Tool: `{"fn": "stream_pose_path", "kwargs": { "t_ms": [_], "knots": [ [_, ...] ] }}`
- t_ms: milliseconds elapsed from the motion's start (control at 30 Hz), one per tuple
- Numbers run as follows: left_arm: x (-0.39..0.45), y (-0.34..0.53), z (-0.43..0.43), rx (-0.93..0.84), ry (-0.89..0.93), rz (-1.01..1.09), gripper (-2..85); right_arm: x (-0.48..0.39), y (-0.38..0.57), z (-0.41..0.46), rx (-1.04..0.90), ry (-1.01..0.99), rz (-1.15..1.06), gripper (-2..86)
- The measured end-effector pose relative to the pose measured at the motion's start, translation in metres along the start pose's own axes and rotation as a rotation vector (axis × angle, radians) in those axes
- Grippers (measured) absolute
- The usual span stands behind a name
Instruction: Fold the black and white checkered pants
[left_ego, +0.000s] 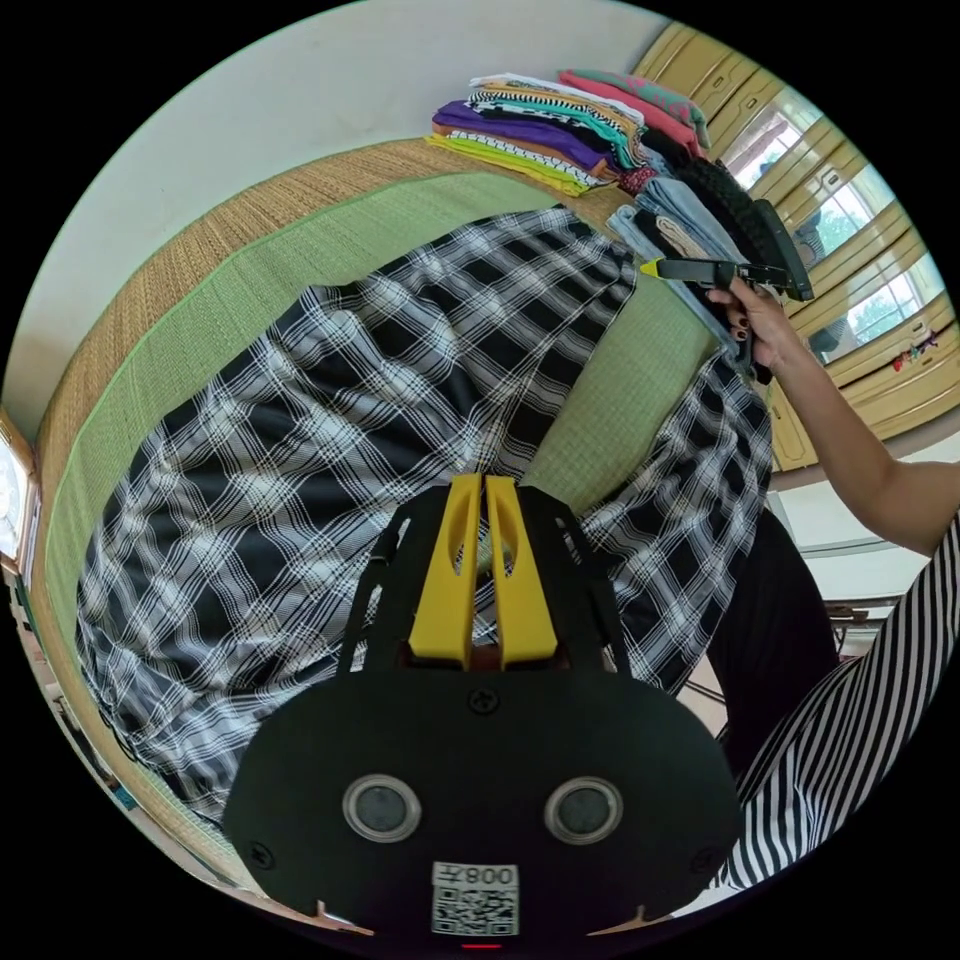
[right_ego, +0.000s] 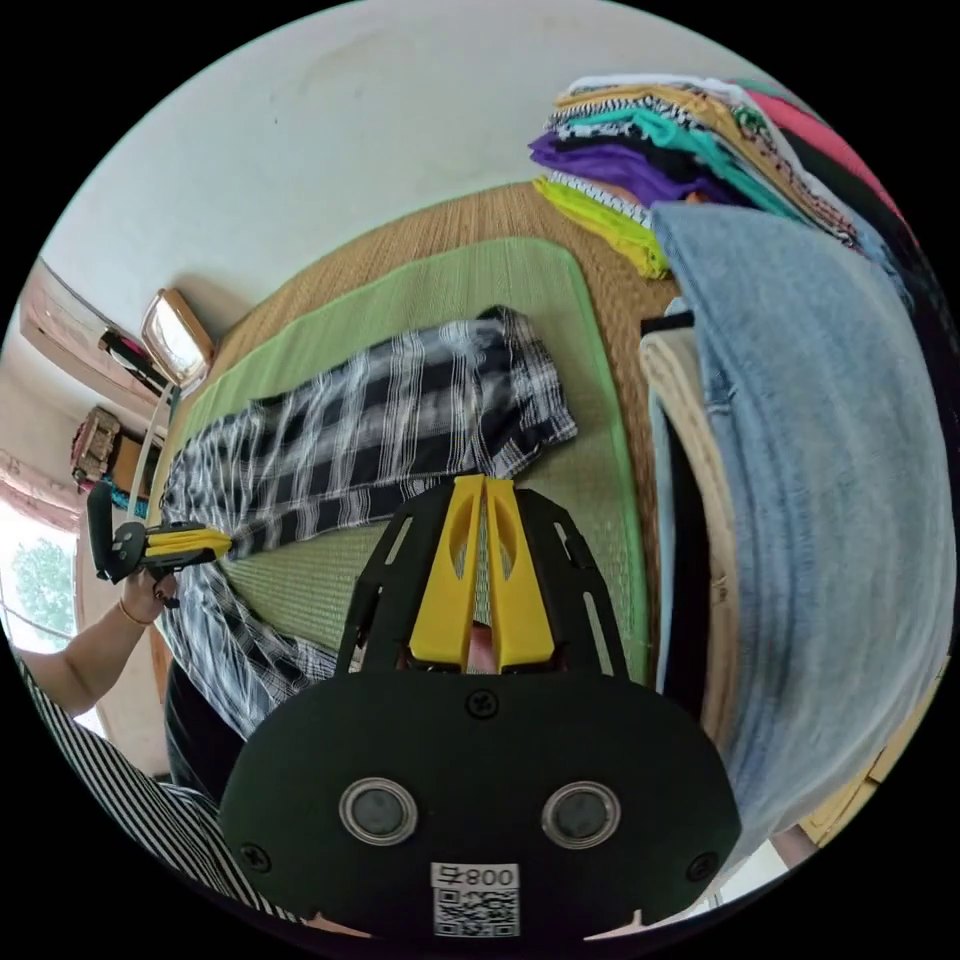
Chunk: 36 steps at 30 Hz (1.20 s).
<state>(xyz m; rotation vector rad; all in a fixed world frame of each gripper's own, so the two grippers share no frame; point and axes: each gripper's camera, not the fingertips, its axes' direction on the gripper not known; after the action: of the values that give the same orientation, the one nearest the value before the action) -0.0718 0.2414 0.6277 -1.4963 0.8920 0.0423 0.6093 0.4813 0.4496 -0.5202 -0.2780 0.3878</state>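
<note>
While my left tool (left_ego: 484, 480) is hovering with its jaws nearly touching, I cannot tell whether any cloth is pinched between the tips; they are sitting right over the crotch of the pants (left_ego: 330, 430), where the two legs part. I am keeping it there, I judge, because that fork is the natural place to take hold for laying one leg over the other.

My right tool (right_ego: 484, 482) is likewise drawn almost closed, with nothing visibly between its jaws; in the left gripper view it (left_ego: 652, 268) is hanging in my hand (left_ego: 757, 322) near the hem of the far leg, ready to catch that end.

The pants are lying spread on the green mat (right_ego: 520, 275), legs splayed in a V with bare mat between them, the near leg running off toward my body. Beyond the hem, folded clothes (left_ego: 560, 125) are standing in a stack, well clear of the working space, with folded jeans (right_ego: 810, 450) beside it.
</note>
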Motion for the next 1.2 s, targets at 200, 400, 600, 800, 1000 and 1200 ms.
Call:
{"fn": "stream_pose_path", "kwargs": {
  "t_ms": [200, 400, 600, 800, 1000, 1200],
  "knots": [
    [-0.015, -0.017, 0.001, 0.079, 0.046, -0.035, 1.6, -0.003, -0.071, -0.009, 0.081, 0.079, -0.046, 5.7],
    [-0.024, -0.033, 0.02, 0.082, 0.056, -0.041, 0.9, 0.008, -0.121, 0.045, -0.117, 0.023, -0.039, 7.9],
    [-0.031, -0.047, 0.03, 0.114, 0.072, -0.034, 0.3, 0.007, -0.109, 0.015, -0.028, 0.057, -0.01, 5.7],
    [-0.034, -0.053, 0.048, 0.078, 0.076, -0.031, 0.2, 0.02, -0.11, -0.014, 0.052, 0.034, 0.071, 6.0],
    [-0.038, -0.052, 0.051, 0.078, 0.046, -0.028, 0.1, 0.006, -0.112, -0.011, 0.045, 0.115, 0.048, 7.0],
    [-0.049, -0.048, 0.054, 0.074, 0.026, -0.062, 0.2, -0.012, -0.094, -0.03, 0.106, 0.1, -0.038, 5.0]
  ]
}}
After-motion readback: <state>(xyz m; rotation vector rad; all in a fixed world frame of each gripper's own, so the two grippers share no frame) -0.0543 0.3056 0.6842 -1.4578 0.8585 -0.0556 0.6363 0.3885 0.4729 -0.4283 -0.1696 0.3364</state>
